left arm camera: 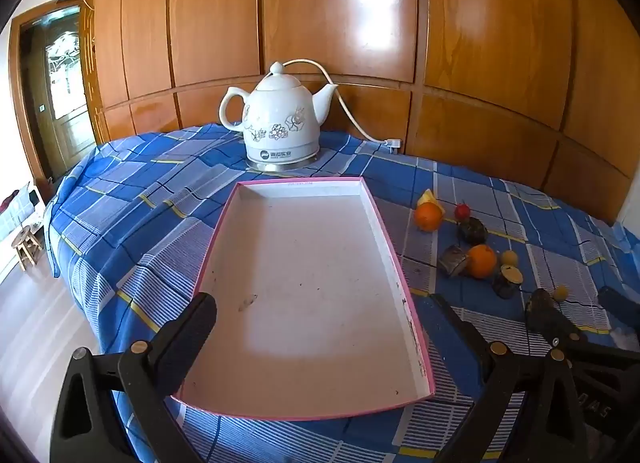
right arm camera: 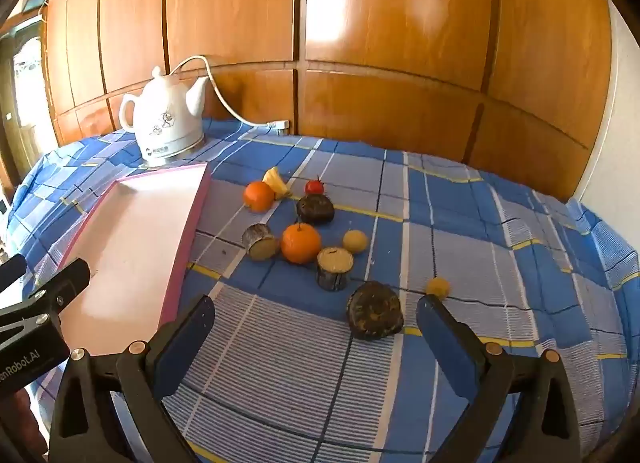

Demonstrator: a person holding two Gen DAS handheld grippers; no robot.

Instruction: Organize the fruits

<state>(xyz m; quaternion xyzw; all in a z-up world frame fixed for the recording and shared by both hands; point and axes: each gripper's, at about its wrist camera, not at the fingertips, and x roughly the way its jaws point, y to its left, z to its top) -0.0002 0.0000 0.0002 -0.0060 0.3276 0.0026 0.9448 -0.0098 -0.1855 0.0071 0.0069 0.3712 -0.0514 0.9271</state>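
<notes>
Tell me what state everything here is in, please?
pink tray: empty
kettle: upright, lid on
kettle cord: end lies loose on cloth
oranges: on cloth, outside tray
tomato: on cloth
left gripper: open, empty
right gripper: open, empty

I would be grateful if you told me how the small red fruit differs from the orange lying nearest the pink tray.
The small red fruit is deep red with a dark stalk on top; the orange is plain orange, with no stalk showing. The red fruit is clearly smaller than the orange. The orange touches a yellow wedge, while the red fruit lies farther from the pink tray, just behind a dark round piece. Both are roundish and rest on the blue checked cloth, outside the tray.
</notes>
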